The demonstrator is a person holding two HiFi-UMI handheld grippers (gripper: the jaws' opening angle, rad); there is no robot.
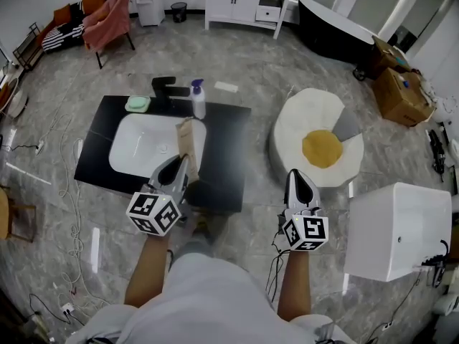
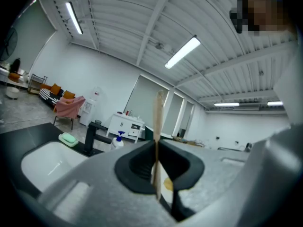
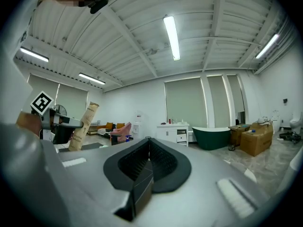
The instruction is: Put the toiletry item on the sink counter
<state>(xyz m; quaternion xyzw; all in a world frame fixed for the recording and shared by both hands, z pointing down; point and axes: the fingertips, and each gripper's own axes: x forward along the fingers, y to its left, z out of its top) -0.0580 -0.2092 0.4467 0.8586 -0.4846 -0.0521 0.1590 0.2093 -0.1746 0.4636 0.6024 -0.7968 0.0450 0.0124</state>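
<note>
Left gripper view: at frame centre the left hand-held gripper (image 2: 156,148) clamps the thin toothpaste packet (image 2: 158,112) near its lower end. It looks light, flat and easily creased. Right hand-held gripper (image 3: 147,143) is closed, empty.

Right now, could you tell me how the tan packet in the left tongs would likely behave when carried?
The tan packet shows only a thin edge between the left tongs, so it is probably light and bendy. Gripped near one end, it may pivot. Being flat, it should not roll on the counter.
</note>
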